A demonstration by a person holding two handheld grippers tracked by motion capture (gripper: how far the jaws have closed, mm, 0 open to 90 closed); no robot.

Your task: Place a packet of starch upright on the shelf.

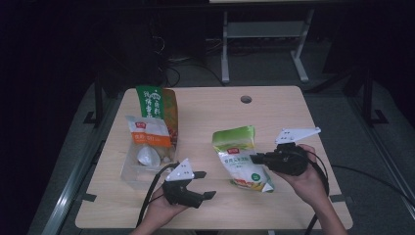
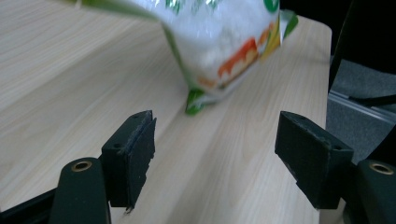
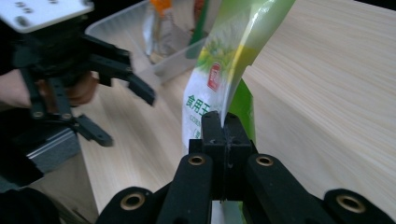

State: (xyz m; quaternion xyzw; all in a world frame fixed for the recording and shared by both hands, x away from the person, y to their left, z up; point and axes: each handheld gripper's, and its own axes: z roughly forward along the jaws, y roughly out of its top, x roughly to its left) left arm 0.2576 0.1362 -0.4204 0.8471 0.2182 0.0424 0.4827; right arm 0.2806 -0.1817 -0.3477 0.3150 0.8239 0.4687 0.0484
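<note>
The right gripper (image 3: 223, 140), jaws pinched on the edge of the green-and-white starch bag (image 1: 241, 156), holds it over the table (image 1: 274, 112), while the left gripper (image 1: 198, 183) waits beside it with jaws spread, apparently ready to take the bag's lower corner.

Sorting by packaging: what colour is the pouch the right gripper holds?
Green and white pouch, right gripper clamped on it; clearest in the high view.

1. From the high view we see a dim room: only the wooden table (image 1: 274, 112) is lit, evenly from above, with dark surroundings.
2. In the left gripper view, the green and white bag (image 2: 224, 42) is blurred; the jaws look sharp.
3. In the right gripper view, the far gripper (image 3: 116, 112) looks soft.
</note>
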